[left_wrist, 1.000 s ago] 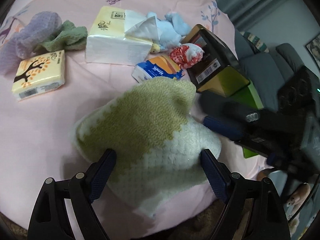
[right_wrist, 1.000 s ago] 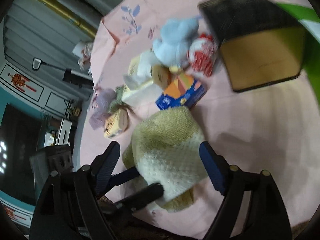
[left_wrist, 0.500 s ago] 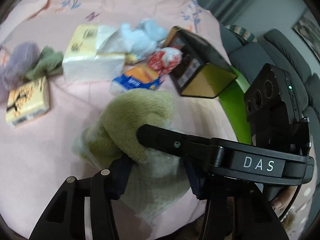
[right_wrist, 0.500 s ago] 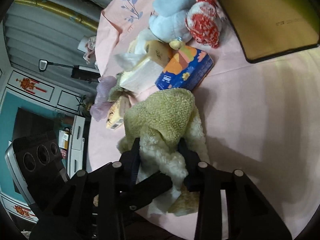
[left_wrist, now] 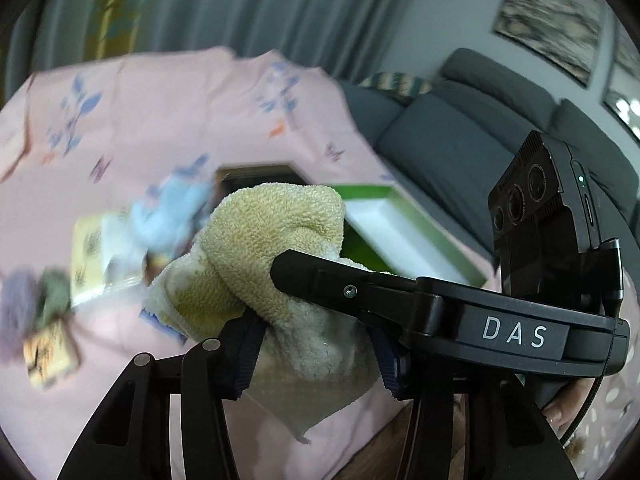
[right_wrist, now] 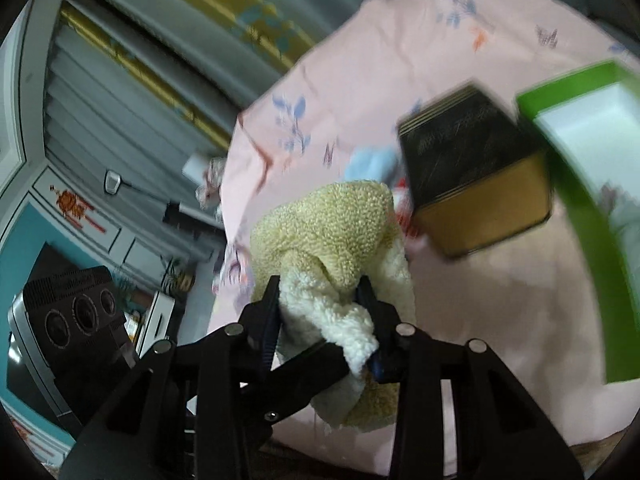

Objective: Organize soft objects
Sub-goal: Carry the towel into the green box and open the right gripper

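A: Where is the towel (left_wrist: 276, 248) now?

B: Bunched and held up off the pink tabletop (left_wrist: 160, 120), near the front edge; both tools have it; one loose corner hangs down over the cloth's near edge.

A: How does the left tool (left_wrist: 316, 354) stand?

B: Partly closed; its blue pads press into the pale lower part of the towel from either side, so the cloth bulges up and out above them.

A: And the right tool (right_wrist: 322, 310)?

B: Narrower; its pads pinch the white fleecy fold of the towel (right_wrist: 340, 248), and the yellow part mushrooms over the tips; in the left view that tool (left_wrist: 400, 292) crosses from the right, one black finger lying over the towel, marked DAS; a bit of a hand (left_wrist: 568, 404) shows behind it.

A: What lies beyond the towel?

B: All blurred; a green box (right_wrist: 580, 184) with a white inside at far right; a black and gold box (right_wrist: 476, 176) just left of it; a light blue plush (left_wrist: 168, 220) and a tissue pack (left_wrist: 96, 256) to the left; a purple cloth (left_wrist: 16, 312), a green cloth (left_wrist: 54, 292) and a small yellow pack (left_wrist: 48, 354) at the far left edge.

A: Does the towel touch any of them?

B: I cannot tell; it overlaps the boxes in both views.
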